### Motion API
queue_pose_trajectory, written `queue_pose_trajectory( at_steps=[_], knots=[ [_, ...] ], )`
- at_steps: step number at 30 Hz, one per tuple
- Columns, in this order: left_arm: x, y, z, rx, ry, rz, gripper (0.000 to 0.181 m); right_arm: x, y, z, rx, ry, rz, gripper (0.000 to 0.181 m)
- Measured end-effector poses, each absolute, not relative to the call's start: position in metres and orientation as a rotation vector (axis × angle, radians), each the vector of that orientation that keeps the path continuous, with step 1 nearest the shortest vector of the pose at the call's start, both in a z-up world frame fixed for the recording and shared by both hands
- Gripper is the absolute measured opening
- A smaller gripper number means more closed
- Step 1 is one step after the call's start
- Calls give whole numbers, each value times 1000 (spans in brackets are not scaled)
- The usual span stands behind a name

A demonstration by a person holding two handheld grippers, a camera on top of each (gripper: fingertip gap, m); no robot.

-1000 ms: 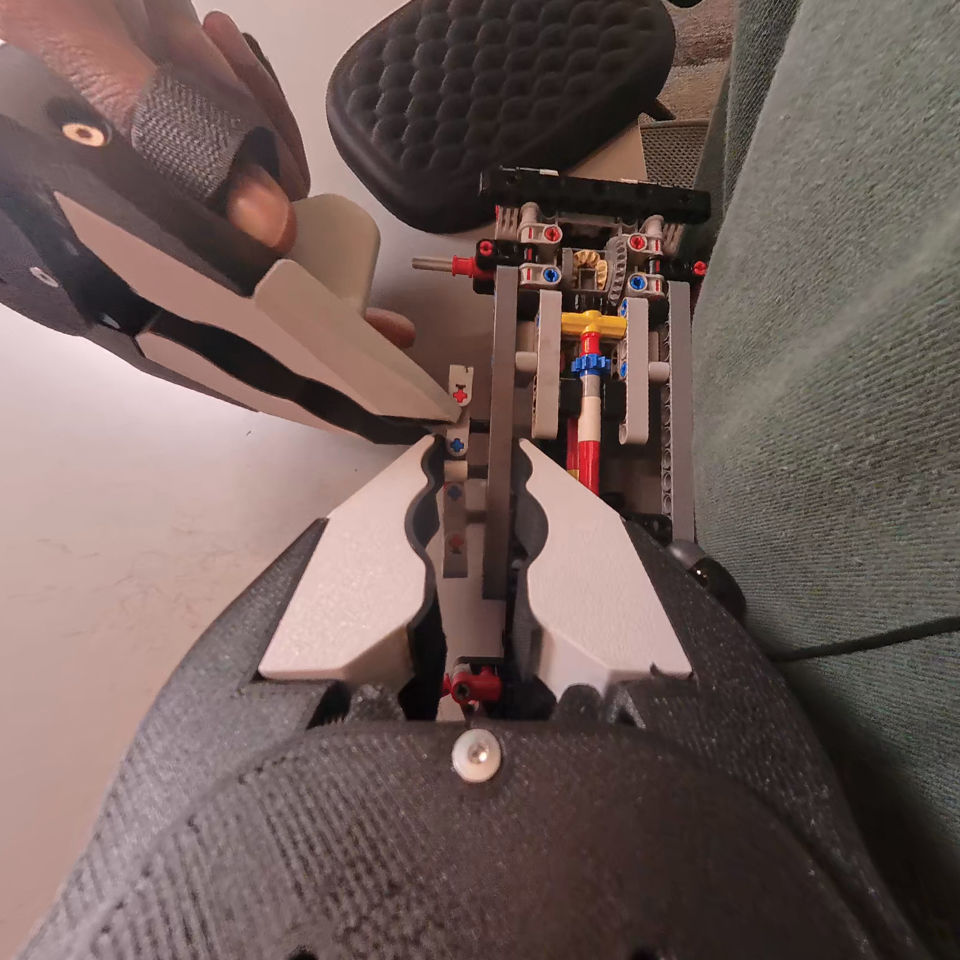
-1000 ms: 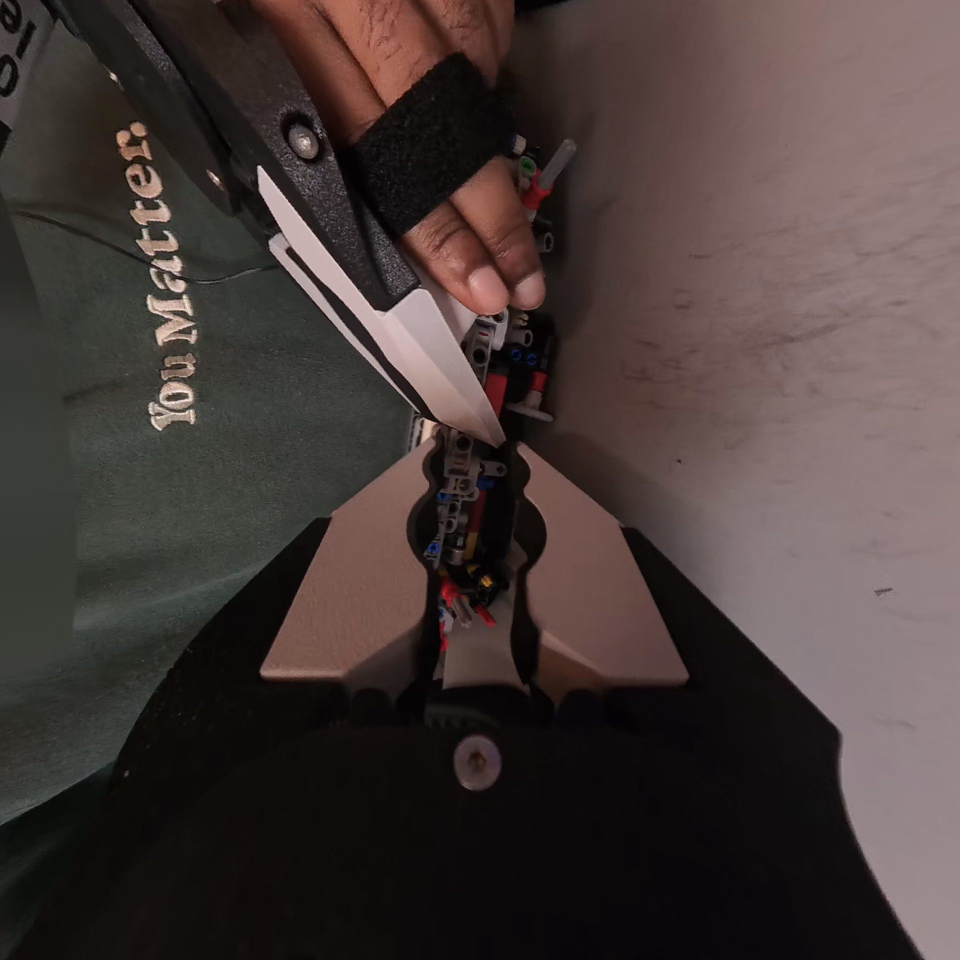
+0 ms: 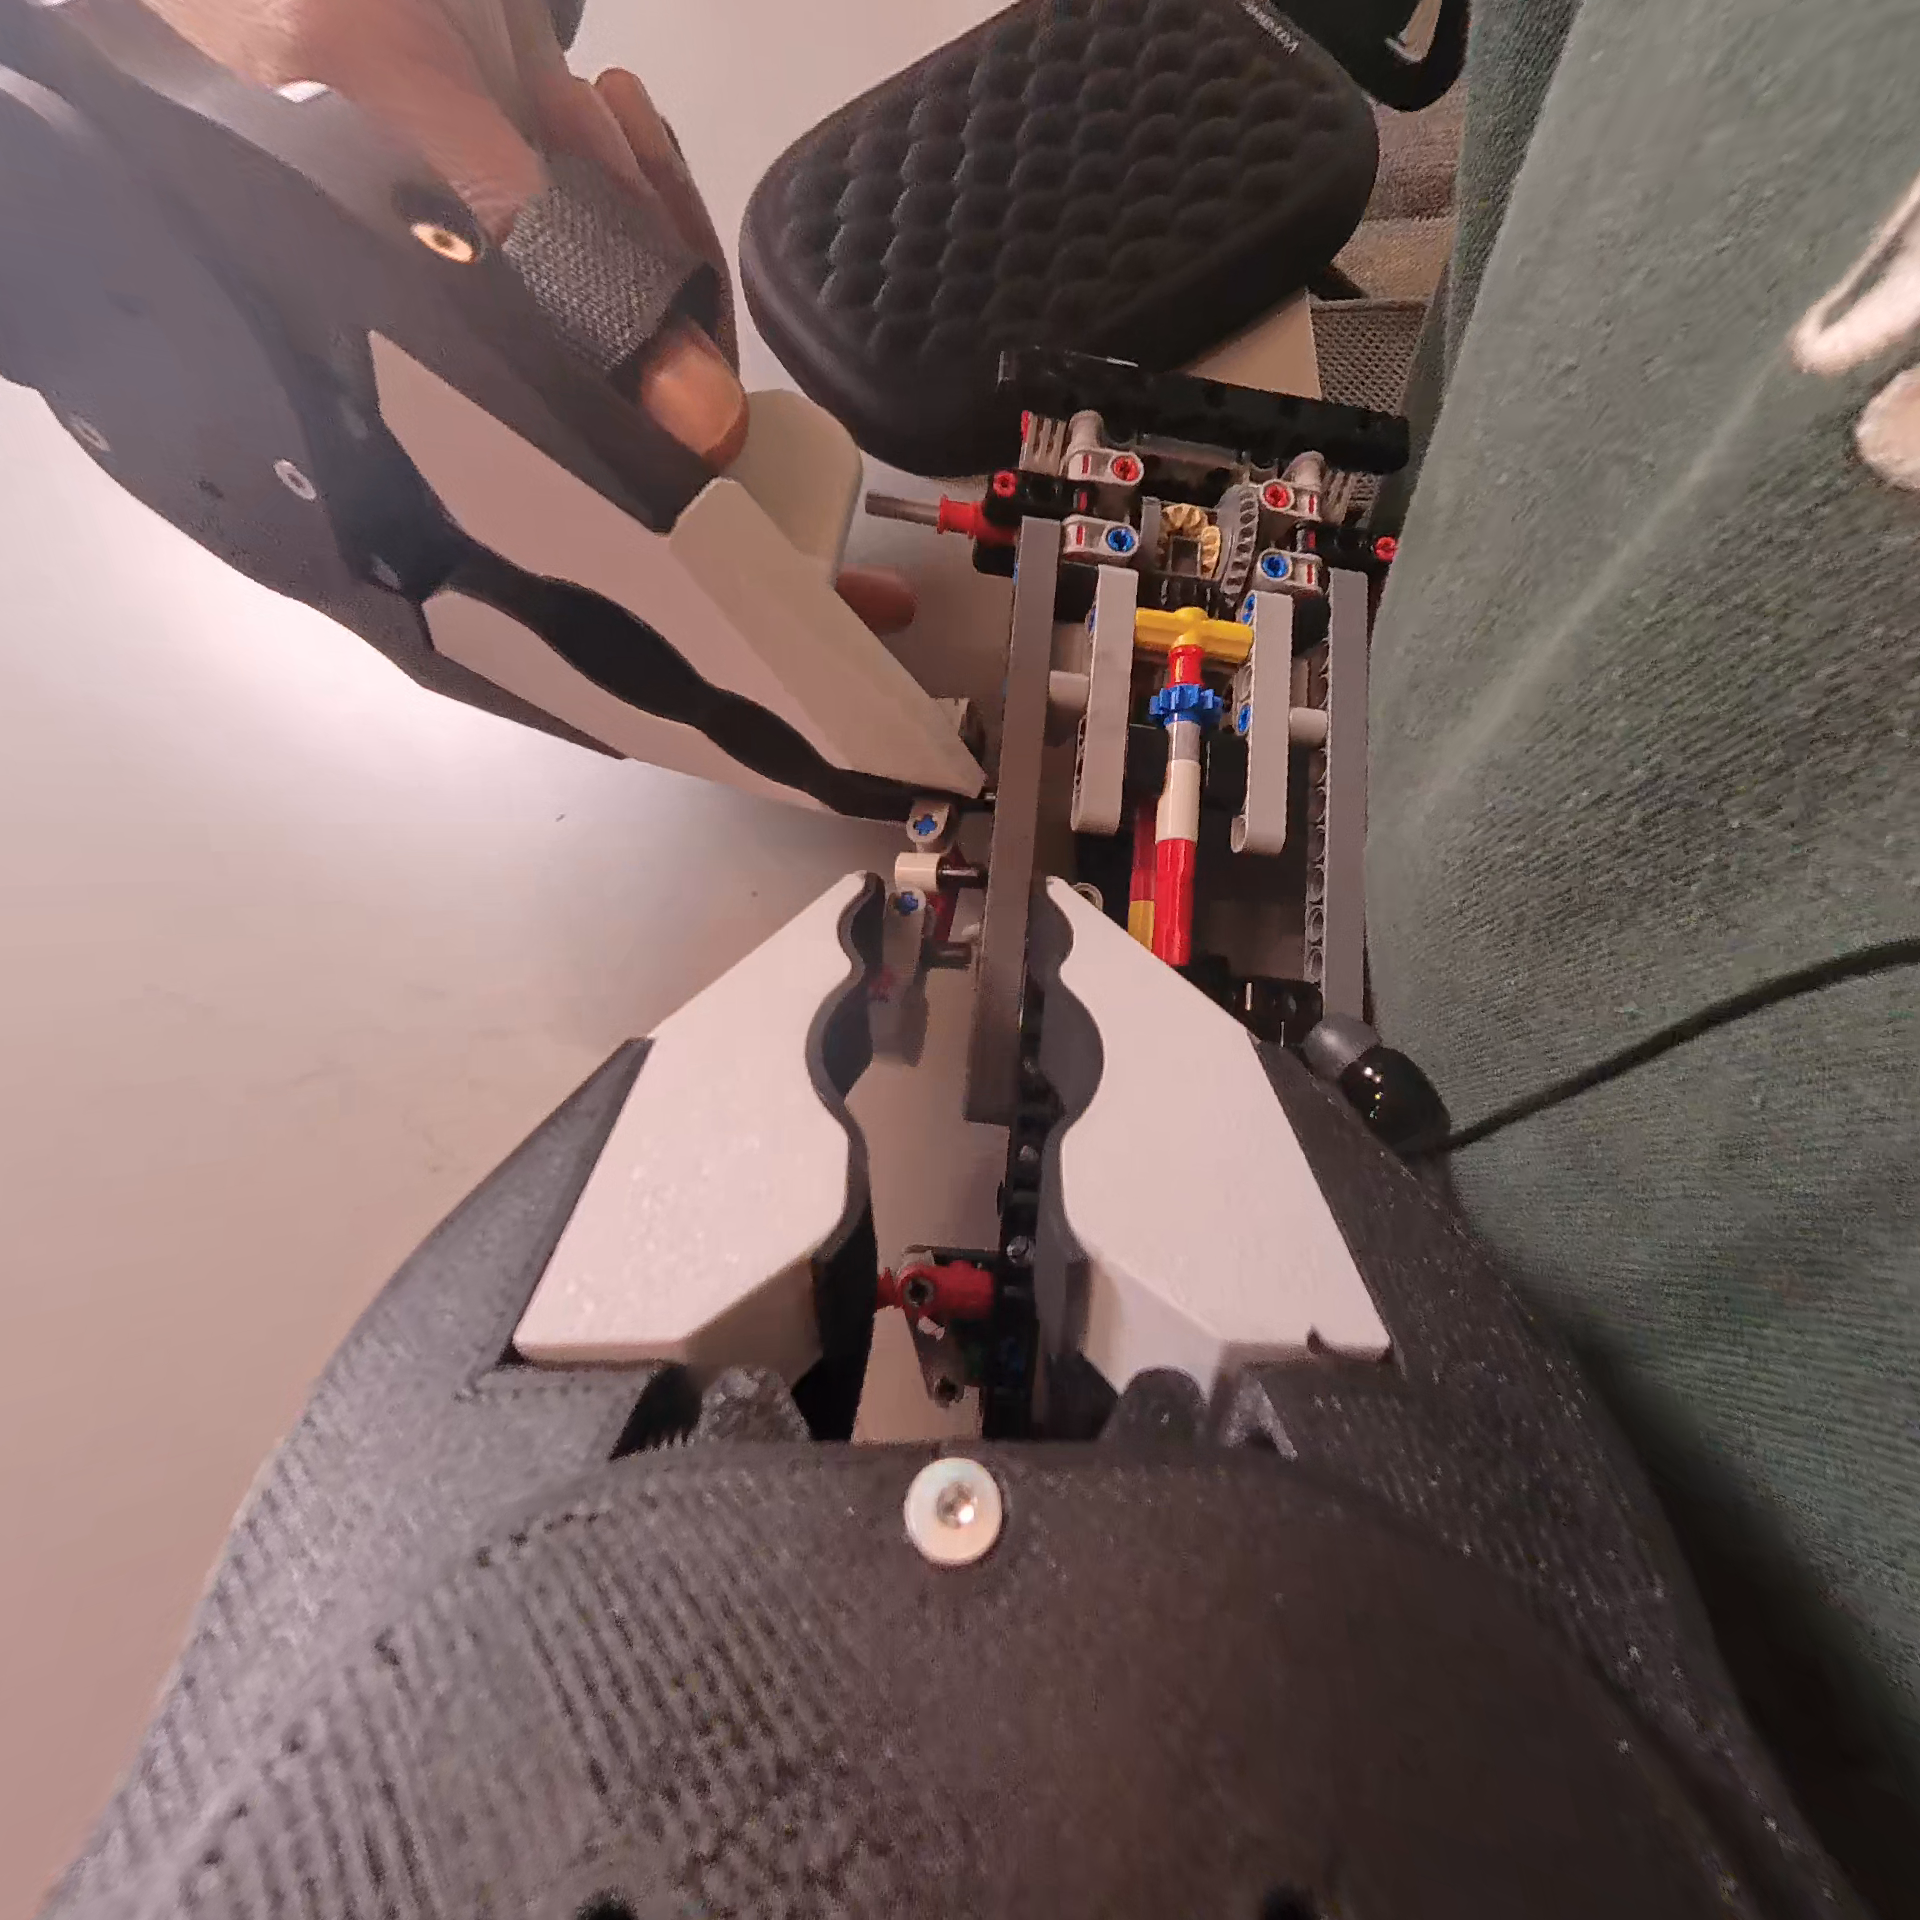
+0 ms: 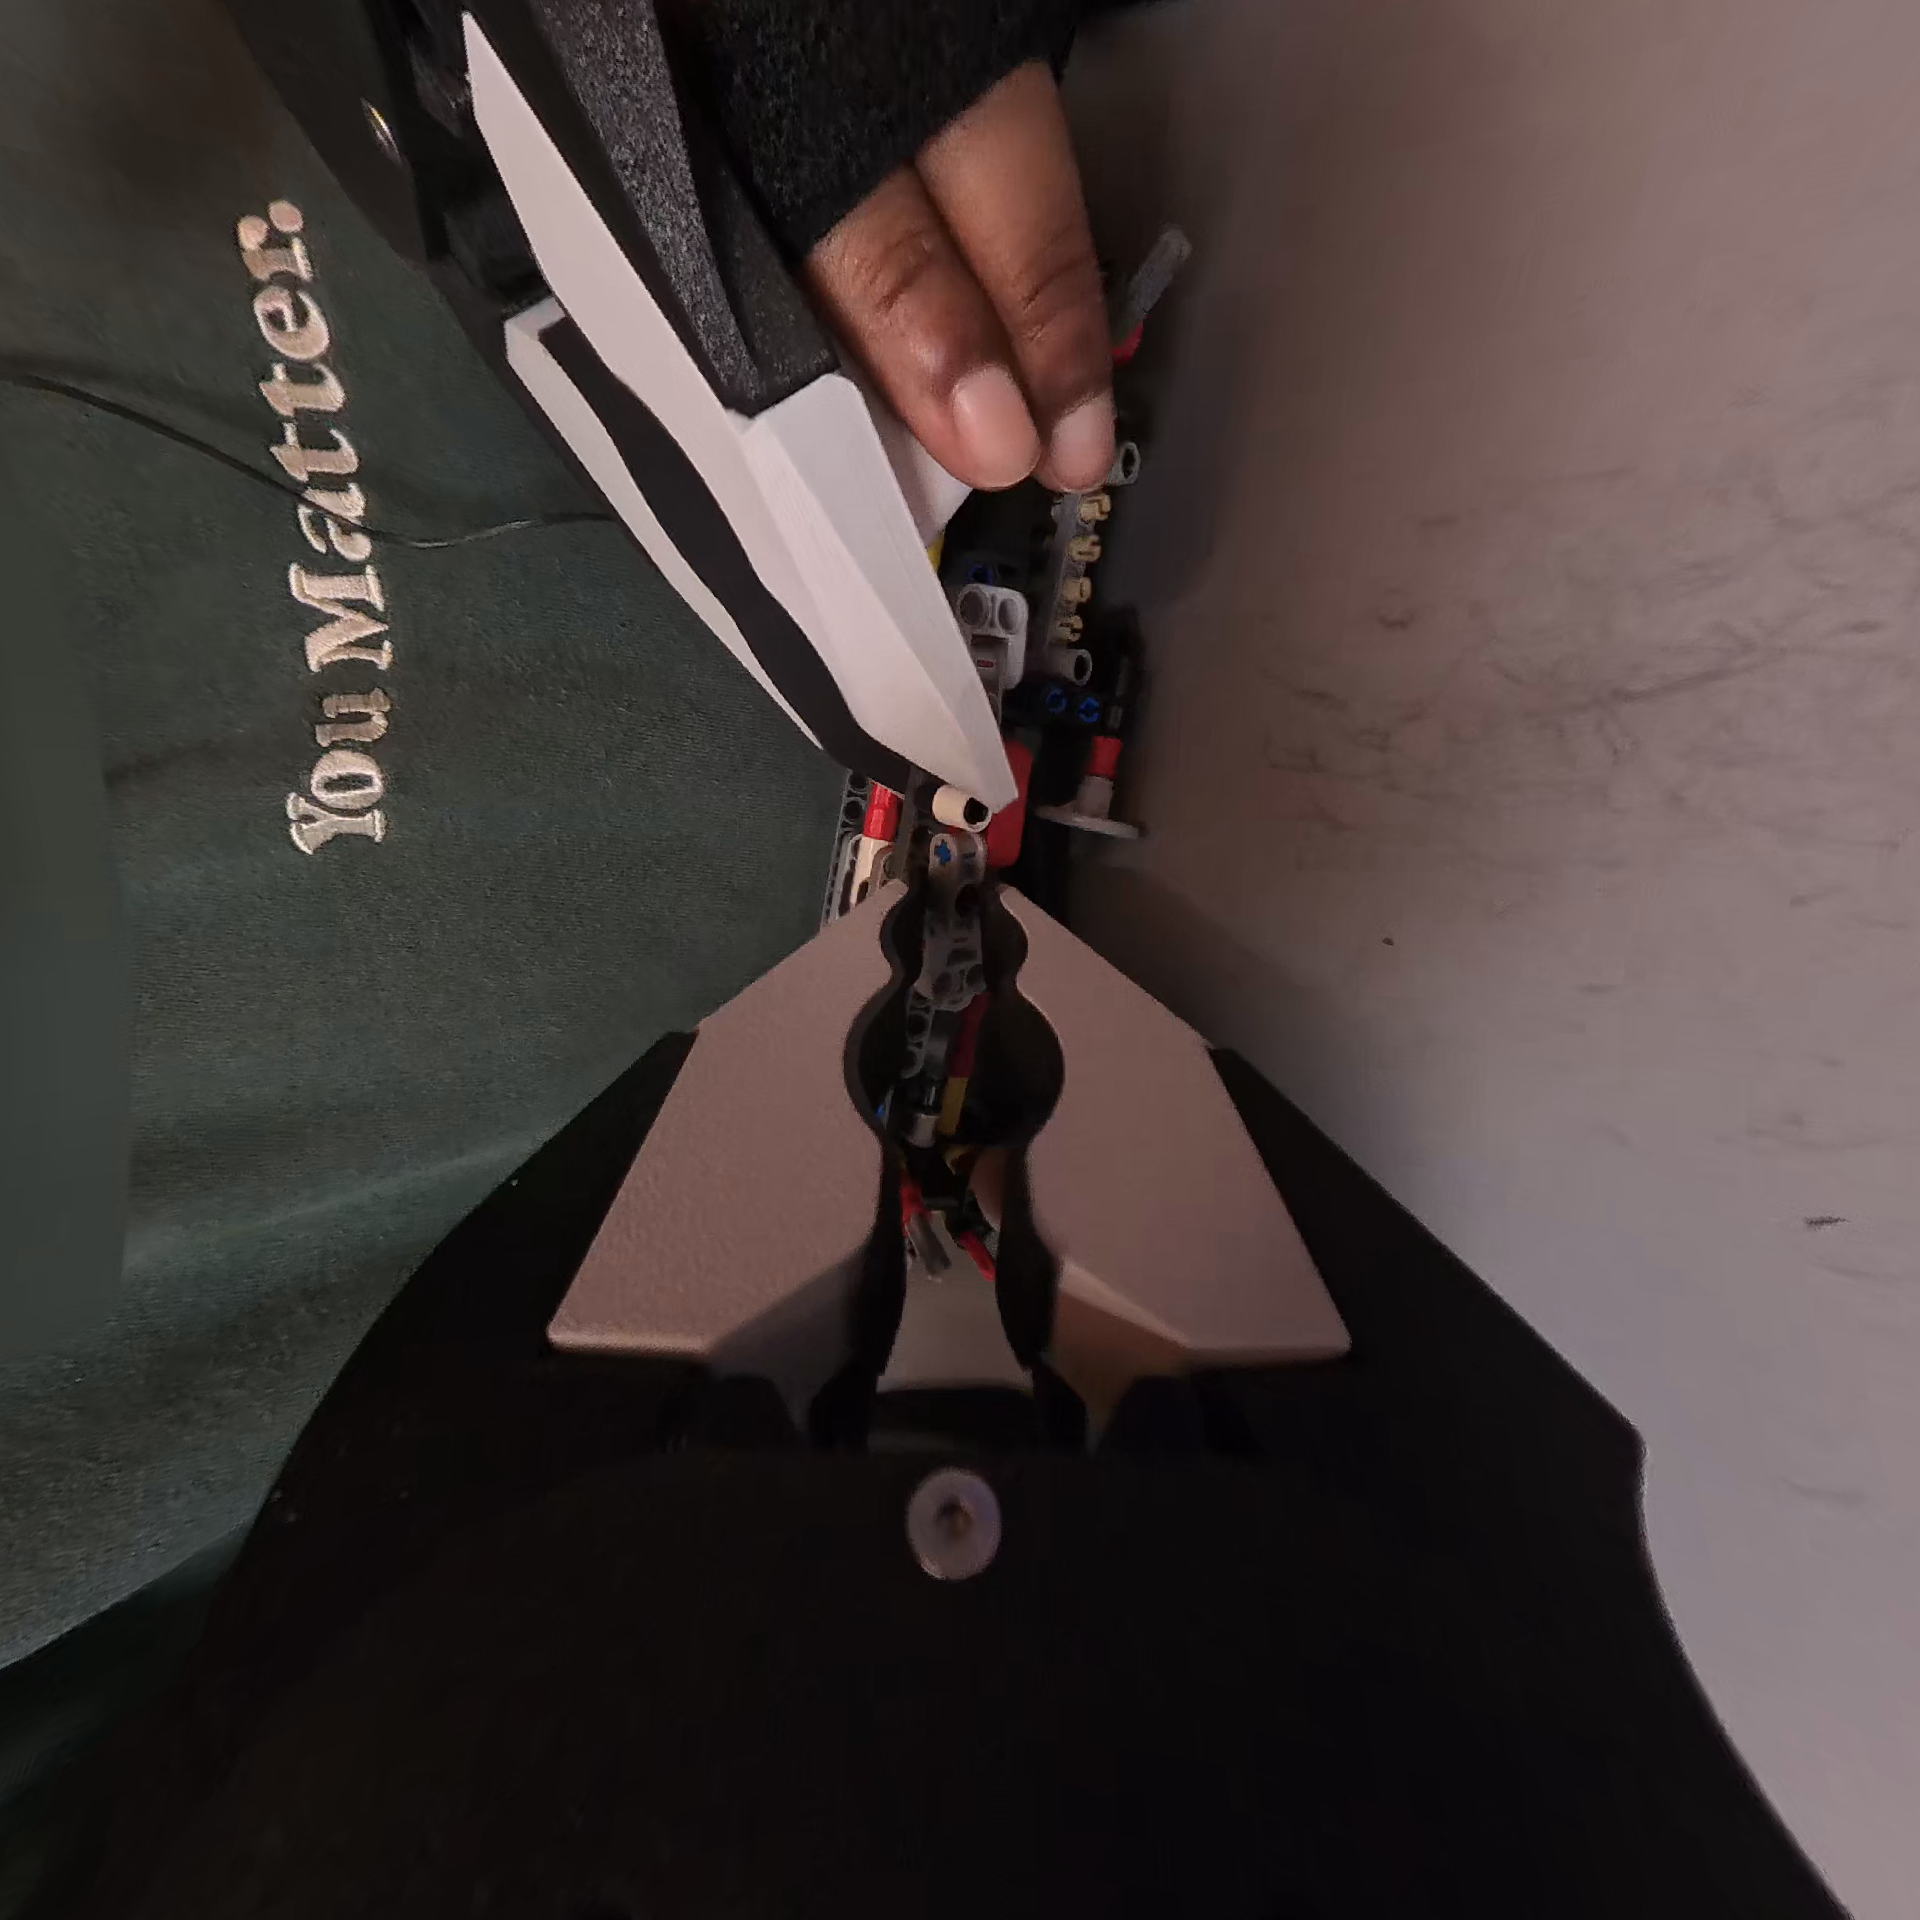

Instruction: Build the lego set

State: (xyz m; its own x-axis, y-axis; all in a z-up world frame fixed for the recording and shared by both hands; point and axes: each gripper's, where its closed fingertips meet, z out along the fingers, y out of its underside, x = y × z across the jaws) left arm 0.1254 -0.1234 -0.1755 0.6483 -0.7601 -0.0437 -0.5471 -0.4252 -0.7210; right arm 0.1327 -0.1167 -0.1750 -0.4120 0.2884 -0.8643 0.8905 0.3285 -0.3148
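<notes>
Showing only leftward: black armrest [image 3: 1060, 218].

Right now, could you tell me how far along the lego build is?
Well along: the lego frame already carries beams, a yellow-and-red shaft and gears. In hand: the left gripper clamps the frame's grey side beam while the right gripper fits a small grey link. How much remains cannot be told.

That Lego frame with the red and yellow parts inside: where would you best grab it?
By a long dark grey side beam, coming in along its length: it is straight, flat-sided and thin enough to fit between the fingers of the left gripper, which grips it there.
</notes>
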Motion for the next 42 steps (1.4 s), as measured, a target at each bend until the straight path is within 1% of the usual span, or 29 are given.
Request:
queue_pose_trajectory(
  at_steps=[2, 4, 7, 8, 9, 10, 12, 13, 14, 15, 20, 23, 26, 28, 32, 38, 40, 42],
  knots=[
    [123, -124, -172, -2157, 967, -457, 29, 132, -116, -175, 1040, 1926, -1066, 8],
    [120, -122, -167, -2191, 890, -571, 35, 131, -116, -175, 1041, 1978, -1055, 7],
    [118, -120, -169, -2226, 857, -679, 35, 130, -115, -175, 1054, 2050, -1020, 7],
    [119, -121, -170, -2225, 881, -696, 32, 130, -115, -175, 1059, 2075, -1006, 7],
    [122, -123, -170, -2217, 917, -709, 24, 130, -114, -175, 1073, 2090, -984, 7],
    [123, -124, -170, -2204, 948, -704, 20, 130, -114, -175, 1089, 2095, -965, 7],
    [122, -124, -169, -2187, 990, -688, 18, 130, -114, -175, 1117, 2103, -940, 7],
    [120, -123, -168, -2183, 987, -690, 15, 130, -114, -175, 1121, 2109, -936, 7],
    [118, -121, -167, -2178, 972, -700, 8, 131, -114, -174, 1120, 2111, -940, 7],
    [117, -121, -167, -2172, 958, -723, 7, 130, -113, -175, 1126, 2104, -946, 7],
    [118, -122, -169, -2093, 1003, -720, 5, 130, -114, -172, 1109, 1986, -1048, 9],
    [117, -121, -169, -2043, 1032, -680, 5, 130, -114, -168, 1095, 1851, -1116, 15],
    [117, -120, -167, -1999, 1052, -639, 6, 132, -113, -171, 1075, 1838, -1122, 16],
    [116, -121, -166, -1985, 1052, -635, 6, 130, -114, -168, 1075, 1806, -1143, 11],
    [117, -121, -166, -2006, 1028, -677, 6, 130, -114, -170, 1075, 1817, -1131, 10],
    [110, -124, -162, -2093, 967, -842, 18, 131, -114, -171, 1098, 1857, -1065, 9],
    [106, -124, -161, -2116, 946, -887, 15, 131, -113, -172, 1105, 1862, -1051, 6],
    [106, -127, -162, -2130, 963, -911, 7, 131, -113, -172, 1106, 1858, -1042, 6]
  ],
)
